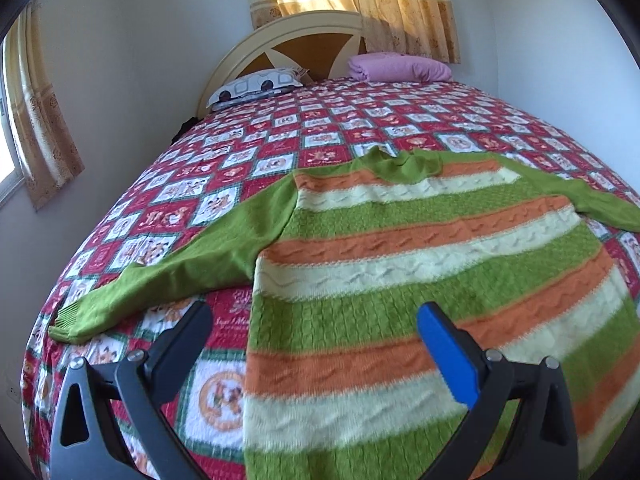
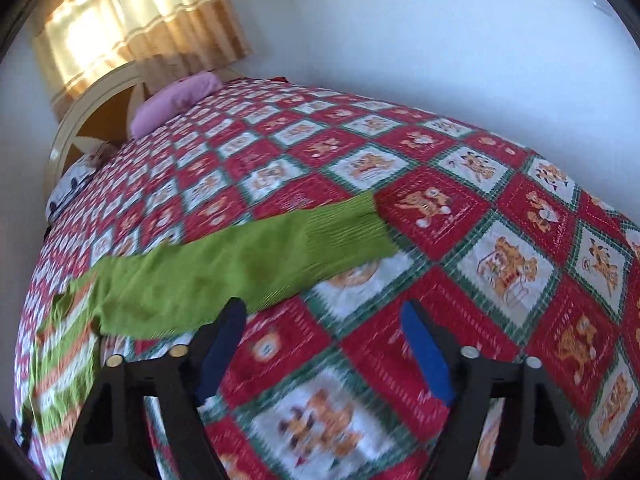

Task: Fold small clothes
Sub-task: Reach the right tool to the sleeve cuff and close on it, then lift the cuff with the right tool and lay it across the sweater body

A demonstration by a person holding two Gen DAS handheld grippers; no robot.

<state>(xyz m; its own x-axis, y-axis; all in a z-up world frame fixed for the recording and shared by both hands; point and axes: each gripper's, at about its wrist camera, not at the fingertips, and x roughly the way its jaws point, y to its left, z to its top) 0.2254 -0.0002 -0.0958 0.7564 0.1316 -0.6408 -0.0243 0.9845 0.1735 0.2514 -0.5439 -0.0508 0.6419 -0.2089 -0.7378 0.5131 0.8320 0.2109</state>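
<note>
A small knitted sweater (image 1: pixel 400 248) with green, orange and cream stripes lies flat on the bed, neck away from me, both green sleeves spread out to the sides. My left gripper (image 1: pixel 314 316) is open and empty, held above the sweater's lower left edge. In the right wrist view the sweater's right sleeve (image 2: pixel 240 268) stretches across the quilt, its ribbed cuff pointing right. My right gripper (image 2: pixel 324 312) is open and empty, held above the quilt just near the sleeve's lower edge.
The bed carries a red, white and green patchwork quilt (image 1: pixel 248 152). A patterned pillow (image 1: pixel 256 86) and a folded pink blanket (image 1: pixel 400 66) lie by the headboard (image 1: pixel 304 36). Curtains and white walls stand behind; the bed's left edge is near a wall.
</note>
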